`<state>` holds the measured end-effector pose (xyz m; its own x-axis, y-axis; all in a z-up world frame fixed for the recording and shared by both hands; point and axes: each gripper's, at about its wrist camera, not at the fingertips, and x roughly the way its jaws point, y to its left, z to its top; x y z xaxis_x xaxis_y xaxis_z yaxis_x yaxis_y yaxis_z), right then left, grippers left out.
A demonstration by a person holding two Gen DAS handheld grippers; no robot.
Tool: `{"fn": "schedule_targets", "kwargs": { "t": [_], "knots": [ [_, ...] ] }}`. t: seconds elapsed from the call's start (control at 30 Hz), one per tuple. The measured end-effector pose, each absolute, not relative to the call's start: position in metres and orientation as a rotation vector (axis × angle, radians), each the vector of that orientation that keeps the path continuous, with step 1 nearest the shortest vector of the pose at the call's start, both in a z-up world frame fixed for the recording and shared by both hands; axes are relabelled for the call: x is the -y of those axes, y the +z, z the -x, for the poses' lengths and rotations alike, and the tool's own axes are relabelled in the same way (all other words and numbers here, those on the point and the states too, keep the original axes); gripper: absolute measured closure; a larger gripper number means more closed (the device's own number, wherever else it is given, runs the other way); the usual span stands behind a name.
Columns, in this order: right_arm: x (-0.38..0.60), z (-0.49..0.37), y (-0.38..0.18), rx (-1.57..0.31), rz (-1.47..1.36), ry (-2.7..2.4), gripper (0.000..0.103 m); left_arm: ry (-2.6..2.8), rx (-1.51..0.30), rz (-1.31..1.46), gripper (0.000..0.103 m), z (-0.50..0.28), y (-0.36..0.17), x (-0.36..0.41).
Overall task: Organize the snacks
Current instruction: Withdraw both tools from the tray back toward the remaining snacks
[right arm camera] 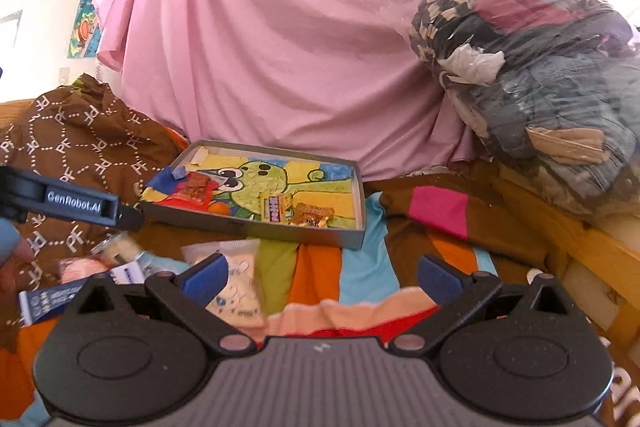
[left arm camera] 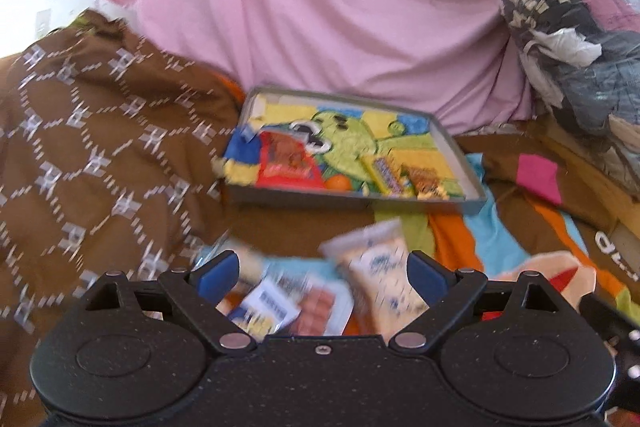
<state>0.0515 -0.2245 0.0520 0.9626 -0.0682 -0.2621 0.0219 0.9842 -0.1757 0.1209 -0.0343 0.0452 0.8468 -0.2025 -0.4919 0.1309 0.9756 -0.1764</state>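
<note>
A shallow grey tray [left arm camera: 352, 201] [right arm camera: 256, 227] with a green cartoon lining sits on the bed. In it lie a red snack packet [left arm camera: 286, 163] [right arm camera: 192, 193], a small orange ball [left arm camera: 335, 182], a yellow candy bar [left arm camera: 384, 169] [right arm camera: 274, 207] and a gold wrapper [left arm camera: 426, 181] [right arm camera: 314, 215]. In front of the tray lie loose snacks: a cream packet [left arm camera: 380, 267] [right arm camera: 238, 279], a blue-and-white packet [left arm camera: 268, 303] [right arm camera: 52, 301]. My left gripper [left arm camera: 322, 269] is open above these snacks, holding nothing. My right gripper [right arm camera: 320, 273] is open over the striped bedspread, the cream packet by its left finger.
A brown patterned cloth [left arm camera: 92, 147] is heaped on the left. A pink sheet [right arm camera: 260, 47] hangs behind the tray. A clear bag of clothes [right arm camera: 540, 87] sits at right on a wooden bed frame [right arm camera: 580, 251]. The left gripper's body [right arm camera: 60, 205] crosses the right wrist view.
</note>
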Motion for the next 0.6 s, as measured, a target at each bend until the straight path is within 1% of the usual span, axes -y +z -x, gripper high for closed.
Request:
{"fn": "schedule_targets", "kwargs": {
  "t": [0.33, 0.6],
  "knots": [
    [0.216, 0.0, 0.044, -0.316, 0.156, -0.031, 0.0, -0.102, -0.594, 0.178, 0.012, -0.073, 0.025, 0.019],
    [0.206, 0.024, 0.036, -0.348, 0.158, -0.011, 0.0, -0.122, -0.608, 0.112, 0.012, -0.051, 0.016, 0.018]
  ]
}}
